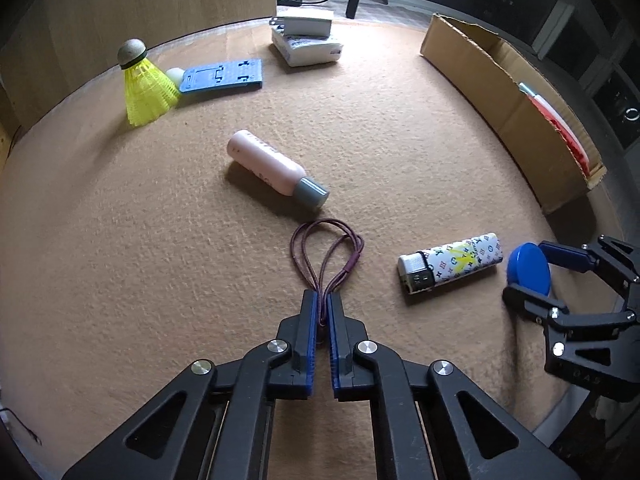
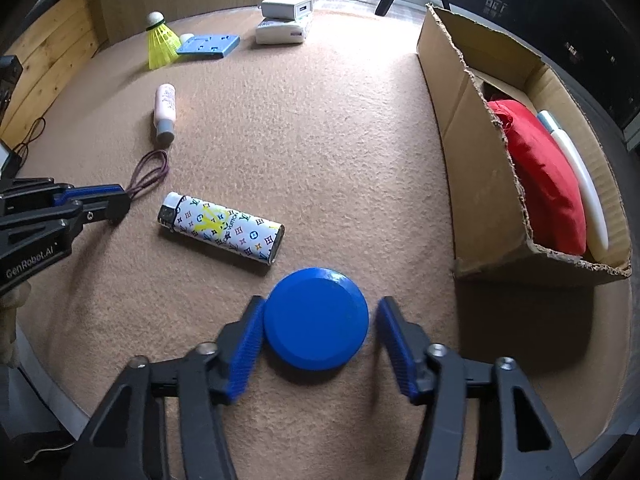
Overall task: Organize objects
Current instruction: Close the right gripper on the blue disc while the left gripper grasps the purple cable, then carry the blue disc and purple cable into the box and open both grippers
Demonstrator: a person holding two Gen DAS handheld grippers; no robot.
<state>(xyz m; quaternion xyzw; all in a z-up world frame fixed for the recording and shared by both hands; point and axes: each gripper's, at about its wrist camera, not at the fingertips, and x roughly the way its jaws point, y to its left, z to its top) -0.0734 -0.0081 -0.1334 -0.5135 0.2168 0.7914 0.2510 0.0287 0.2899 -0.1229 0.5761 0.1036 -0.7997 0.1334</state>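
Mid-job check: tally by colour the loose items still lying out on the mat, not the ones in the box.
Blue: 2, disc, flat card
White: 3, charger, pack, ball
Yellow: 1, shuttlecock
Pink: 1, bottle
Purple: 1, hair tie
Patterned: 1, lighter
Total: 9

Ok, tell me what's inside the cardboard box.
The cardboard box holds a red cushion standing on edge, with a white disc behind it. The cushion covers most of the disc, and the box floor and far end are hidden.

Left tongs point(image 1: 322, 300) pinched shut; right tongs point(image 2: 318, 320) parted, pointing down.
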